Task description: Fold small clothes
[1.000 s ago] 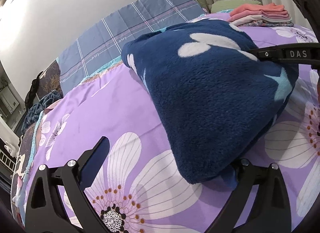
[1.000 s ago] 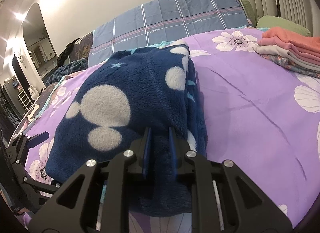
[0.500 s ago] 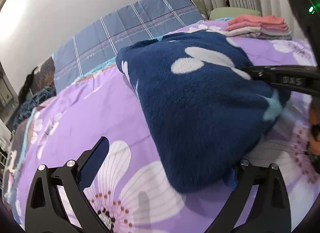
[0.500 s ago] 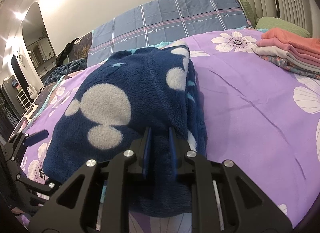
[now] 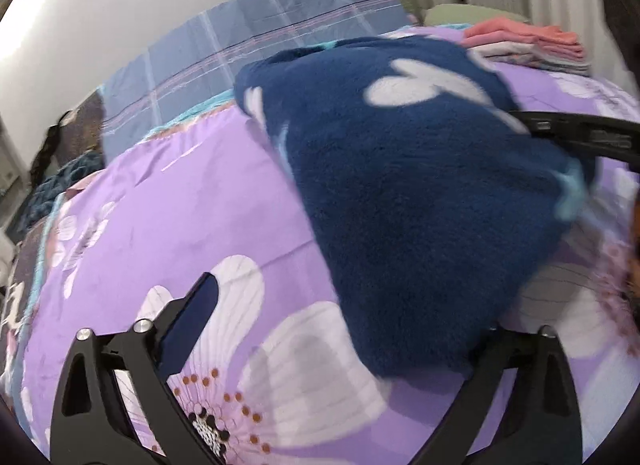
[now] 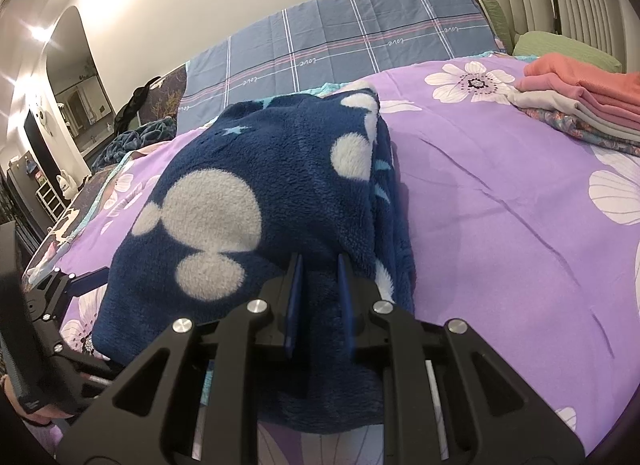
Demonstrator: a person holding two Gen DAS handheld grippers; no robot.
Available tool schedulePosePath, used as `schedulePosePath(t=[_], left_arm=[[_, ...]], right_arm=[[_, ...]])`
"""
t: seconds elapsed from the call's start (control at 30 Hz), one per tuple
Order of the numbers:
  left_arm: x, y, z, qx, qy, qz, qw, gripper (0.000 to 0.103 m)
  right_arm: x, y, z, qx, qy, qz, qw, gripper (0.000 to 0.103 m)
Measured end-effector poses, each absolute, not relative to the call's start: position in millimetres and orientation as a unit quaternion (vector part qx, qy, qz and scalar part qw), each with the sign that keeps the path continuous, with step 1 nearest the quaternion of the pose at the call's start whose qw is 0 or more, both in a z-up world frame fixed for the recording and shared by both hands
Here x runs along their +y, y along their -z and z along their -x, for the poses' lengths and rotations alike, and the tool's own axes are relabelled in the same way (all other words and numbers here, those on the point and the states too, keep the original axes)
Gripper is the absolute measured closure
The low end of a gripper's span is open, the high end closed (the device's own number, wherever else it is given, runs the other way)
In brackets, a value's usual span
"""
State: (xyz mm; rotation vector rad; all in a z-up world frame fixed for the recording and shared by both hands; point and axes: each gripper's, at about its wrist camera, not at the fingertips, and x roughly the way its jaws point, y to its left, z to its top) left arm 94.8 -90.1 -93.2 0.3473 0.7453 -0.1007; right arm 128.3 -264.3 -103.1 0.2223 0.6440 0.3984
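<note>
The right gripper has its two blue pads pinched onto the near edge of the navy fleece garment, which lies folded on the bed in front of me. The left gripper stands wide, its jaws having just been closing in; the fleece's corner lies between them, covering the right finger, while the left finger is clear over the sheet, so nothing is clamped yet.

The worry, to my eye, is that thick pile. If the left jaws close on only the top layer, the fold beneath could slide open and the stack would skew. They could also pinch the sheet along with the fleece and drag it up.

The fleece is plush and bulky, with pale rounded patches and small light-blue stars, its edges soft and rounded. The purple sheet is thin and smooth with big white flowers. Well apart sits a flat stack of folded clothes, pinks and greys.
</note>
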Motion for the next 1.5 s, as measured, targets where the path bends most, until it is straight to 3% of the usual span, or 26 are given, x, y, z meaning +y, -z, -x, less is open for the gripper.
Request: schedulePosePath(t=[0.03, 0.13, 0.3, 0.4, 0.47, 0.57, 0.63, 0.7, 1.03, 1.1, 1.17, 1.23, 1.27, 1.37, 1.5], left_arm=[[-89.9, 84.4, -87.6, 0.366, 0.101, -0.158, 0.912, 0.037], [-91.6, 53.3, -69.4, 0.359, 0.187, -0.133, 0.905, 0.057], [-90.0, 11.9, -83.0, 0.303, 0.211, -0.099, 0.924, 0.058], [-86.6, 11.2, -123.1, 0.309, 0.222, -0.042, 0.924, 0.057], [-91.4, 38.0, -163.1, 0.353, 0.223, -0.03, 0.908, 0.053], [-102.1, 57.1, -173.5, 0.318, 0.204, -0.064, 0.924, 0.04], [-110.4, 58.9, -168.7, 0.292, 0.214, -0.093, 0.928, 0.016], [-113.8, 62.9, -171.2, 0.297, 0.218, -0.097, 0.925, 0.002], [-119.0, 60.1, -176.8, 0.311, 0.178, -0.127, 0.925, 0.002], [-118.7, 50.5, -181.2, 0.331, 0.193, -0.122, 0.916, 0.01], [-116.4, 36.7, -181.3, 0.327, 0.198, -0.117, 0.917, 0.037], [-108.2, 14.7, -185.3, 0.308, 0.201, -0.098, 0.925, 0.086], [-102.8, 4.5, -190.6, 0.302, 0.213, -0.075, 0.926, 0.09], [-101.8, -1.3, -216.7, 0.308, 0.221, -0.061, 0.923, 0.09], [-117.2, 64.0, -258.1, 0.368, 0.197, -0.141, 0.898, 0.092]], right_arm=[[-264.4, 103.1, -128.4, 0.314, -0.195, -0.11, 0.923, 0.086], [-264.6, 103.3, -128.2, 0.313, -0.194, -0.109, 0.923, 0.086], [-263.0, 102.6, -127.0, 0.312, -0.192, -0.105, 0.925, 0.086], [-262.7, 102.4, -126.8, 0.312, -0.192, -0.105, 0.924, 0.086], [-262.4, 101.9, -126.5, 0.312, -0.192, -0.107, 0.924, 0.086], [-262.7, 102.1, -126.6, 0.313, -0.192, -0.108, 0.924, 0.086], [-262.4, 102.5, -127.9, 0.313, -0.195, -0.11, 0.923, 0.086], [-260.7, 102.1, -127.6, 0.313, -0.196, -0.108, 0.923, 0.086], [-261.5, 103.1, -127.2, 0.311, -0.195, -0.108, 0.924, 0.085], [-262.8, 103.3, -126.8, 0.311, -0.195, -0.111, 0.924, 0.085], [-264.9, 103.9, -127.2, 0.311, -0.195, -0.115, 0.923, 0.085], [-266.0, 104.1, -127.6, 0.312, -0.198, -0.119, 0.922, 0.085], [-265.5, 103.8, -127.4, 0.311, -0.197, -0.117, 0.922, 0.085], [-263.7, 103.2, -126.0, 0.31, -0.194, -0.111, 0.924, 0.085], [-261.7, 103.1, -126.3, 0.311, -0.197, -0.109, 0.923, 0.085]])
